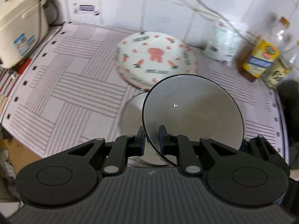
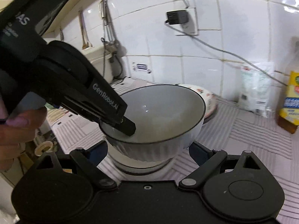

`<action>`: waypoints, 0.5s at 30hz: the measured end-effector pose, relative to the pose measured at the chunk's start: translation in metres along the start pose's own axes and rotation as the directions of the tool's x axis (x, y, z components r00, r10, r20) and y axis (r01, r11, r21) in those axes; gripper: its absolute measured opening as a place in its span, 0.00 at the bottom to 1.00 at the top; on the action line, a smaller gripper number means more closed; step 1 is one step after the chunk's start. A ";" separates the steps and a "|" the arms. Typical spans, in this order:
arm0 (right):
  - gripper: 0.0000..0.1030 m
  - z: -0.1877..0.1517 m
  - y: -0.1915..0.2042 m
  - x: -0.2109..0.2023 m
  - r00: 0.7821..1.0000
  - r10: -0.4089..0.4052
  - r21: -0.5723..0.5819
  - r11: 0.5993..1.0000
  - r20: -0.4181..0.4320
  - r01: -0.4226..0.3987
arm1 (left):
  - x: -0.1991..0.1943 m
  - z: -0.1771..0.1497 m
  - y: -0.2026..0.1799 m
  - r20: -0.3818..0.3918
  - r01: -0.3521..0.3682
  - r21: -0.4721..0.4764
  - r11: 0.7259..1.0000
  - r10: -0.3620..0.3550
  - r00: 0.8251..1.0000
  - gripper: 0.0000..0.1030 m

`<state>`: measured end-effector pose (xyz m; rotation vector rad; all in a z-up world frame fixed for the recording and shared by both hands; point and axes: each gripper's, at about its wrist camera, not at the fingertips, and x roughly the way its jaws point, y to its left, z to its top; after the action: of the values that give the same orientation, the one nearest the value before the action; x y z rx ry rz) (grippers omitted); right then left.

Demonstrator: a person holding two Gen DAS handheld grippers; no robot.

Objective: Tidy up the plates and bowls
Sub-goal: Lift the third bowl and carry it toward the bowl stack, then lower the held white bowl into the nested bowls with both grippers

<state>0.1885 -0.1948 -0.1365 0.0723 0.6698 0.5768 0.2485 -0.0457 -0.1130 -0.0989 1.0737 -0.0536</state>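
Left gripper (image 1: 151, 140) pinches the rim of the ribbed white bowl (image 1: 192, 112), held just above the second bowl (image 1: 130, 115). Right gripper (image 2: 148, 149) stands wide open, empty, jaws either side of the second bowl's base.

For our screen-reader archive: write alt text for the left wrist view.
The left tongs grip the rim of a grey bowl, held tilted above another bowl on a ribbed mat. Behind sits a carrot-patterned plate, with bottles by the tiled wall.
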 end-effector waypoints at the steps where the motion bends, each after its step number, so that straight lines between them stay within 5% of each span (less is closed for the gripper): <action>1: 0.94 -0.001 0.003 0.003 1.000 0.014 -0.006 1.000 0.003 -0.014 | 0.001 -0.001 0.002 0.001 -0.011 0.003 1.000 0.011 1.000 0.13; 15: 0.94 -0.005 0.015 0.022 0.999 0.011 -0.004 1.000 -0.045 -0.011 | 0.006 -0.006 -0.005 0.032 -0.089 0.100 0.991 0.086 0.996 0.14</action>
<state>0.1922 -0.1713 -0.1490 0.0589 0.7119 0.5916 0.2458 -0.0512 -0.1207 0.0389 1.0445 -0.0271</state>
